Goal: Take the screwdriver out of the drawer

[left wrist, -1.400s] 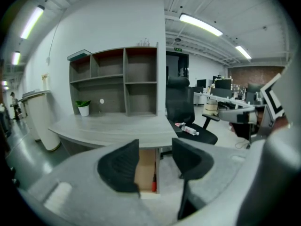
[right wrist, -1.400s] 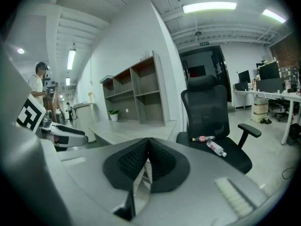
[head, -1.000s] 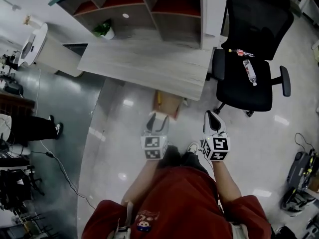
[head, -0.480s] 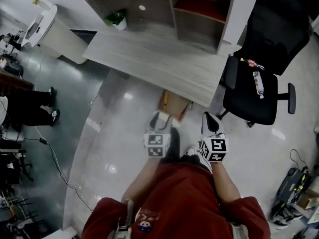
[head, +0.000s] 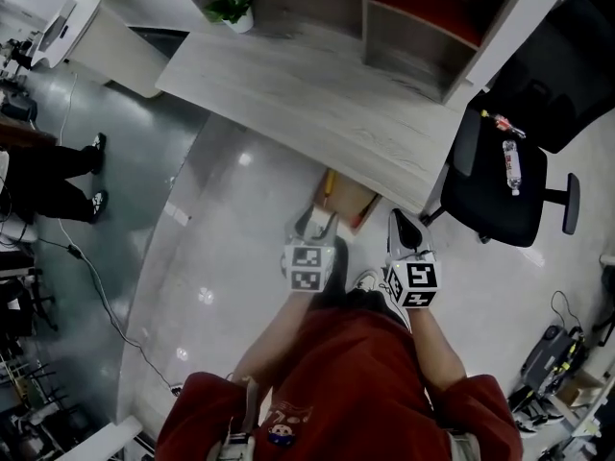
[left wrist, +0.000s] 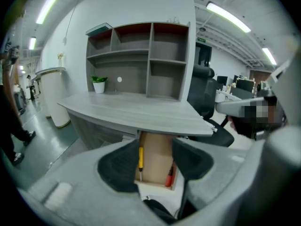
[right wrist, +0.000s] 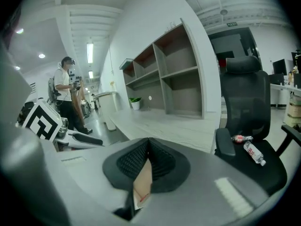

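Observation:
An open wooden drawer (head: 354, 203) sticks out from under the front edge of the grey desk (head: 288, 94). A yellow-handled screwdriver (head: 328, 188) lies along its left side; in the left gripper view this screwdriver (left wrist: 140, 159) shows between the jaws, with a red-handled tool (left wrist: 170, 175) at the drawer's (left wrist: 155, 149) right side. My left gripper (head: 315, 227) hangs open just short of the drawer, holding nothing. To its right my right gripper (head: 404, 229) is shut and empty, level with the left one.
A black office chair (head: 509, 181) with a bottle (head: 511, 161) on its seat stands right of the drawer. A shelf unit (head: 423, 27) and a potted plant (head: 231, 10) sit on the desk. A person's legs (head: 38, 181) and a floor cable (head: 106, 296) are at the far left.
Both grippers have moved forward and lower toward the desk, so the drawer now lies close ahead of the left gripper. The jaws look the same as before.

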{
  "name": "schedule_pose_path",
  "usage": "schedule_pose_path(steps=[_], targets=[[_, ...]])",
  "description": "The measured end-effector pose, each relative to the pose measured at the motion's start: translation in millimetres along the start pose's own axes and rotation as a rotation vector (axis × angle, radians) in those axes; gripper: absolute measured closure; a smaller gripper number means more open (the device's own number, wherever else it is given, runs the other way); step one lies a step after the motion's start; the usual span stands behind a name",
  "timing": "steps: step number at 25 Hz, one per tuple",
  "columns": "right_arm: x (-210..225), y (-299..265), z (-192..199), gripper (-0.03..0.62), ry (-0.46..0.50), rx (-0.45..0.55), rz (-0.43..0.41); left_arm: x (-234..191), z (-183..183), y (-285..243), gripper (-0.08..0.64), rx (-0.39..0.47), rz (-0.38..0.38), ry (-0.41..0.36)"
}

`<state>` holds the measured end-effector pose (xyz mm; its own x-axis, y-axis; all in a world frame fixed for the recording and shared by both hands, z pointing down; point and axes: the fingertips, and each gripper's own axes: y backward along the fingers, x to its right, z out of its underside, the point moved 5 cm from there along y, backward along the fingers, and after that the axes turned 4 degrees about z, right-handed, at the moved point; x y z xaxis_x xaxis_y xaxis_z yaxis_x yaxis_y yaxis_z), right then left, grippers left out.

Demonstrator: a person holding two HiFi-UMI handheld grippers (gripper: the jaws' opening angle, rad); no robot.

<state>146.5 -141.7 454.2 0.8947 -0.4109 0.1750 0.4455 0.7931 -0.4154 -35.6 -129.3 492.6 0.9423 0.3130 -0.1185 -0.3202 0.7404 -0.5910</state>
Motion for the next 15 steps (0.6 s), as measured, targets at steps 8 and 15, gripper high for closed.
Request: schedule_pose_path(steps=[8,15], targets=[[-15.0,-50.2,10.4,0.592,0.021,-0.076,-0.012,-35.8,27.4,-55.3,0.344,-0.092,0.053,0.038],[-29.0,-87.8,30.7,0.592,0.04,-0.142,-0.041,-60.2,57.0,-102.2,0.344,-0.171,0.083,0.068]])
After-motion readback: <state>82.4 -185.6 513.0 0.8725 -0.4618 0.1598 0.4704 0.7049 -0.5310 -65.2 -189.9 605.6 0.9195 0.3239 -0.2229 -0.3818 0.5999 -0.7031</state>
